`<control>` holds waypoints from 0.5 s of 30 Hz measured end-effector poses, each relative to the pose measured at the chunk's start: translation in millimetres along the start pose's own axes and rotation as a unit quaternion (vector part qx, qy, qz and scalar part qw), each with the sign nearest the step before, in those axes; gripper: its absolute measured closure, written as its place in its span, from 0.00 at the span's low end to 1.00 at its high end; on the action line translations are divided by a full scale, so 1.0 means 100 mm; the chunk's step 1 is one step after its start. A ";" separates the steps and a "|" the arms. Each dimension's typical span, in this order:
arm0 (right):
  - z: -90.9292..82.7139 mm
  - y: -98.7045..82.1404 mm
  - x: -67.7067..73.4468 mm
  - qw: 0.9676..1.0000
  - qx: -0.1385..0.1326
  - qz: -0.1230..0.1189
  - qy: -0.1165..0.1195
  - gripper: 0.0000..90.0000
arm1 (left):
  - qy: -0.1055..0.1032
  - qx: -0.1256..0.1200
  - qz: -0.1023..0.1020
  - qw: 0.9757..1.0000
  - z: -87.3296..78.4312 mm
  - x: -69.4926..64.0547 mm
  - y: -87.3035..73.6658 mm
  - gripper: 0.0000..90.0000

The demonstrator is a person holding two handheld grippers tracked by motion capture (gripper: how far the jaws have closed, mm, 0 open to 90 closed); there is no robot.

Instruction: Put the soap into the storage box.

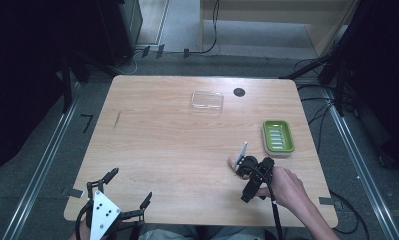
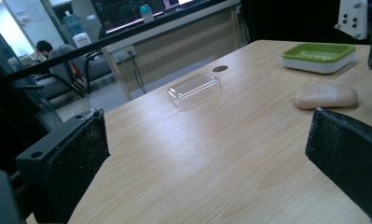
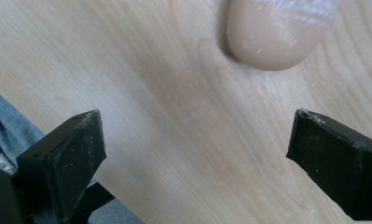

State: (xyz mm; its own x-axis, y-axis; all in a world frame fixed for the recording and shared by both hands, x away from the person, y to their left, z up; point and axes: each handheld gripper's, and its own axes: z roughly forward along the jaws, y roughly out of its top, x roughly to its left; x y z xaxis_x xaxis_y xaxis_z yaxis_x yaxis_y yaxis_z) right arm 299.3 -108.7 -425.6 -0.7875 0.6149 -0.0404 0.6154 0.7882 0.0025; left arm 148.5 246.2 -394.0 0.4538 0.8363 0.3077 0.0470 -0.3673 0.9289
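Two grippers are seen over a wooden table (image 1: 162, 135). The right gripper (image 1: 241, 165) is held at the lower right of the high view, just beside a bar of soap (image 1: 232, 162) whose peach edge peeks out at the gripper's left. In the right gripper view its jaws are spread wide with bare wood between them, and nothing is gripped; the soap (image 3: 277, 32) lies at the top of that frame, ahead of the jaws and apart from them. The left gripper (image 1: 129, 187) is kept at the bottom left of the high view, over the table's near edge, its jaws likewise set wide and empty.

In the left gripper view the soap (image 2: 326, 95) is seen at the right of the frame, flat on the wood. A green soap dish (image 1: 278, 136) is placed near the soap, toward the right edge of the high view. A clear plastic lid (image 1: 207, 100) is set in the upper middle, well apart from the dish, with a small dark round hole (image 1: 239, 92) in the tabletop just beside it.
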 end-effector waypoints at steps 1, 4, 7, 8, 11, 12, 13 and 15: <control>0.00 0.01 -0.01 1.000 -0.002 0.002 0.000 0.04 | 0.001 0.000 -0.001 1.000 0.00 0.00 0.00 0.00; -0.02 0.04 -0.05 1.000 -0.004 0.000 -0.002 0.04 | 0.001 -0.001 -0.002 1.000 0.00 0.00 0.00 0.00; -0.04 0.08 -0.08 1.000 -0.009 0.006 -0.006 0.04 | 0.001 -0.001 -0.002 1.000 0.00 0.01 0.00 0.00; -0.04 0.10 -0.09 1.000 -0.012 0.009 -0.004 0.04 | 0.002 -0.001 -0.003 1.000 0.00 0.01 0.00 0.00; -0.05 0.14 -0.12 1.000 -0.017 0.011 -0.006 0.04 | 0.000 -0.001 -0.001 1.000 0.00 0.00 0.00 0.00; -0.05 0.15 -0.13 1.000 -0.019 0.015 -0.007 0.04 | -0.001 -0.002 0.002 1.000 0.00 0.00 0.00 0.00; -0.05 0.17 -0.15 1.000 -0.021 0.015 -0.006 0.04 | -0.001 -0.002 0.003 1.000 -0.01 0.00 0.00 0.00; -0.06 0.20 -0.17 0.999 -0.026 0.019 -0.005 0.04 | -0.001 -0.002 0.003 1.000 -0.01 0.00 0.00 0.00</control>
State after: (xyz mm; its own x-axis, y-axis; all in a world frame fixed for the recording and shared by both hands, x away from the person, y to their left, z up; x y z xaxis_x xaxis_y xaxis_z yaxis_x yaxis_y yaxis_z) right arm 324.6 -103.0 -419.1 -0.7625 0.6450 -0.0494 0.6427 0.7641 0.0559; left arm 147.9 246.4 -393.7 0.4557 0.8331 0.3136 0.0401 -0.3711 0.9277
